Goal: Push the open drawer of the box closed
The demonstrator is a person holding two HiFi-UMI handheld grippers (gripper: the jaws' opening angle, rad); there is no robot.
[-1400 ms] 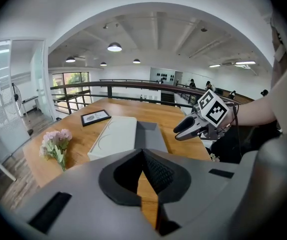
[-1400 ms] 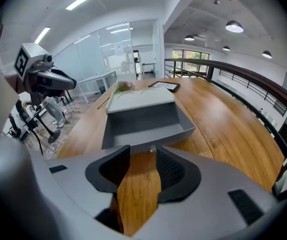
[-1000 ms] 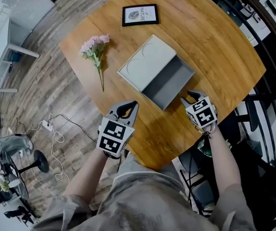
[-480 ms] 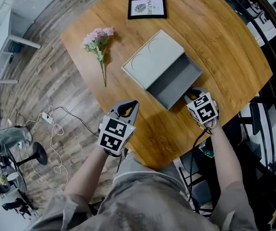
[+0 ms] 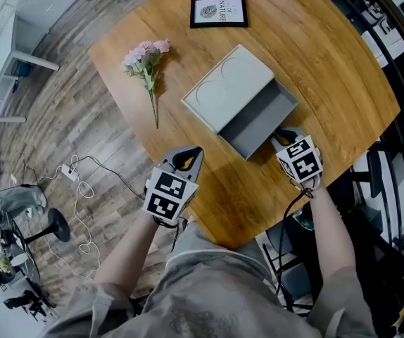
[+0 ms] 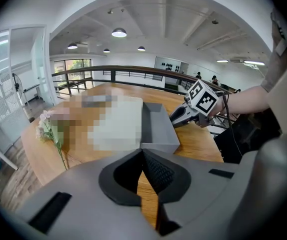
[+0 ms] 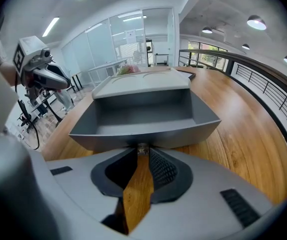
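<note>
A flat grey box lies on the round wooden table. Its dark grey drawer stands pulled out toward me and looks empty. My right gripper sits at the drawer's front right corner. In the right gripper view the drawer front fills the middle, and a small metal knob lies between the tips of the right gripper, whose jaws are closing with a narrow gap left. My left gripper hovers at the table's near edge, apart from the box, its tips together on nothing.
A pink flower sprig lies left of the box and a small framed print stands beyond it. The table edge runs just in front of me. Cables lie on the wood floor to the left; a dark railing is on the right.
My right gripper has moved forward to the drawer's front, and its jaws have narrowed. The left gripper has barely moved.
</note>
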